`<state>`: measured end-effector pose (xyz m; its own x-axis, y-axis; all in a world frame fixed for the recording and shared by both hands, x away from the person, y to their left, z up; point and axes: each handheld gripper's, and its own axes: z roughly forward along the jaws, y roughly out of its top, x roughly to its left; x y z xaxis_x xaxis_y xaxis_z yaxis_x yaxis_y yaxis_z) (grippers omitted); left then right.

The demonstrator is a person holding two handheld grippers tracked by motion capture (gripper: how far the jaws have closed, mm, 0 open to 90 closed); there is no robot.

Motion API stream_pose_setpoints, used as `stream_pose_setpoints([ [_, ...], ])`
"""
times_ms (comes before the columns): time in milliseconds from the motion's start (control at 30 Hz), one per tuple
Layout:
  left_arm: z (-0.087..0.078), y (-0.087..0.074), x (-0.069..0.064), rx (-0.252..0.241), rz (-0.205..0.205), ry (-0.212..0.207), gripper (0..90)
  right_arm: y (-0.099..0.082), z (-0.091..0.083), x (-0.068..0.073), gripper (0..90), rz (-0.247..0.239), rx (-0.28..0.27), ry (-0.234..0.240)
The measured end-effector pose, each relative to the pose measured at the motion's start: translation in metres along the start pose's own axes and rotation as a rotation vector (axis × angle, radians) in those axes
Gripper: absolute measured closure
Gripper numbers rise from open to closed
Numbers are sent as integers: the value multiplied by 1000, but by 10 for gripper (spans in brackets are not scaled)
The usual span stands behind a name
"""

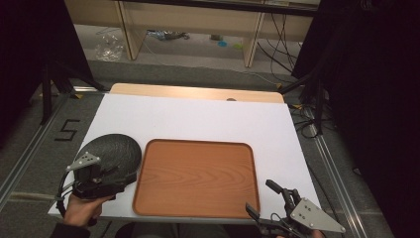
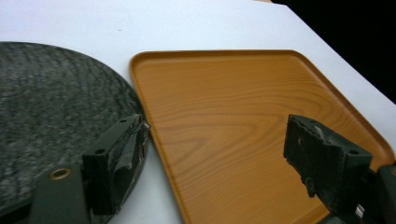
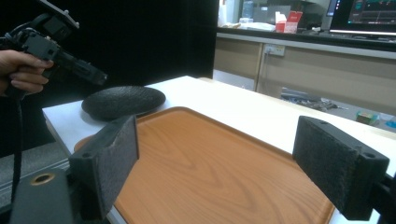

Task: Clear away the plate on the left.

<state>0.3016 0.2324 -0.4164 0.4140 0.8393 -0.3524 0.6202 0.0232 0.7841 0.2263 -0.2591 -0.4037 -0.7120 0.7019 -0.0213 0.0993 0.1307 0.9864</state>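
Note:
A dark grey round plate (image 1: 116,148) (image 2: 51,102) (image 3: 123,101) lies on the white table, left of a wooden tray (image 1: 195,176) (image 2: 243,112) (image 3: 210,163) that holds nothing. My left gripper (image 1: 111,174) (image 2: 219,158) hovers open above the plate's near right edge. One of its jaws is over the plate's rim and the other over the tray. My right gripper (image 1: 264,199) (image 3: 224,161) is open at the tray's near right corner, with nothing between its jaws. In the right gripper view the left gripper (image 3: 60,42) is held up in a hand.
The white table (image 1: 198,116) has bare surface behind the tray and plate. Black curtains flank both sides. Wooden shelving legs (image 1: 126,29) and cables (image 1: 277,44) are on the floor beyond the far edge. A monitor (image 3: 369,16) stands on a far counter.

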Motion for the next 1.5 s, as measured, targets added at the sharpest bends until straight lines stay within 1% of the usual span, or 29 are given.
stream_pose_setpoints([
  [33, -1, 1, 2, 7, -3, 13, 203, 0, 0, 0, 155, 1, 1, -2],
  [100, -1, 1, 6, 1, -15, 22, 203, 0, 0, 0, 155, -7, -15, -19],
  [200, -3, 2, 14, -3, -38, 25, 204, 0, 0, 0, 154, 1, 1, -1],
  [233, -3, 2, 19, -4, -80, -1, 207, 0, 0, 0, 155, -2, -4, -8],
  [267, -4, 1, 23, -11, -120, -15, 208, 1, 0, 0, 155, -5, -15, -18],
  [333, -6, 1, 30, -6, -132, 8, 218, 0, 0, 1, 155, -4, -10, -17],
  [367, -6, 1, 33, -4, -133, 14, 221, 0, -1, 1, 154, 6, 11, -2],
  [400, -8, 1, 36, -5, -144, 13, 219, 0, 0, 0, 155, -1, 4, 3],
  [467, -8, 0, 41, -29, -167, 13, 214, 1, 0, 0, 154, -6, -10, -13],
  [500, -10, 0, 44, -31, -176, 20, 215, 0, 0, 0, 155, -4, -20, -21],
  [533, -11, 0, 47, -36, -184, 22, 215, 0, 0, 0, 155, -3, 5, -4],
  [567, -12, 0, 50, -35, -191, 27, 215, 0, 0, 0, 155, 1, 8, 3],
  [633, -15, -1, 57, -37, -225, 39, 215, 1, 0, 0, 155, -3, -4, -3],
  [700, -18, -4, 66, -38, -285, 33, 225, 0, 0, 0, 155, -4, -17, -20],
  [733, -19, -5, 70, -40, -317, 36, 228, 0, 0, 0, 154, -3, -2, -12],
  [767, -21, -7, 74, -45, -325, 39, 236, 0, 0, 0, 155, 1, 2, 3],
  [800, -23, -8, 77, -48, -335, 40, 238, 0, 0, 0, 155, -4, -4, -6],
  [833, -25, -9, 80, -54, -350, 39, 238, 1, -1, -1, 155, -7, 5, -6],
  [867, -26, -10, 83, -61, -376, 34, 239, 1, -1, 0, 155, -8, 3, -7],
  [900, -28, -11, 86, -64, -382, 36, 239, 1, 0, 0, 155, -9, -1, -10],
  [933, -29, -11, 89, -64, -385, 44, 241, 0, 0, 0, 155, -2, 6, 3],
  [1033, -31, -13, 96, -54, -394, 77, 241, 1, 0, 0, 155, -4, -1, -1],
  [1100, -32, -15, 103, -52, -414, 96, 243, 0, 0, 0, 155, -3, 3, 5],
  [1167, -33, -18, 110, -50, -434, 128, 246, 0, 0, 0, 155, -1, 3, 2],
  [1200, -34, -20, 115, -52, -456, 143, 249, 1, 0, 0, 155, -3, 0, 1],
  [1300, -37, -23, 123, -65, -494, 164, 256, 0, 0, 0, 155, -6, 1, 0],
  [1333, -38, -23, 125, -62, -498, 169, 257, 0, 0, 0, 155, -6, 4, 5],
  [1367, -38, -23, 126, -65, -508, 178, 258, 0, 1, 1, 155, -4, -8, -2],
  [1500, -37, -25, 130, -56, -542, 177, 262, 0, 1, 1, 155, -4, 0, 9],
])
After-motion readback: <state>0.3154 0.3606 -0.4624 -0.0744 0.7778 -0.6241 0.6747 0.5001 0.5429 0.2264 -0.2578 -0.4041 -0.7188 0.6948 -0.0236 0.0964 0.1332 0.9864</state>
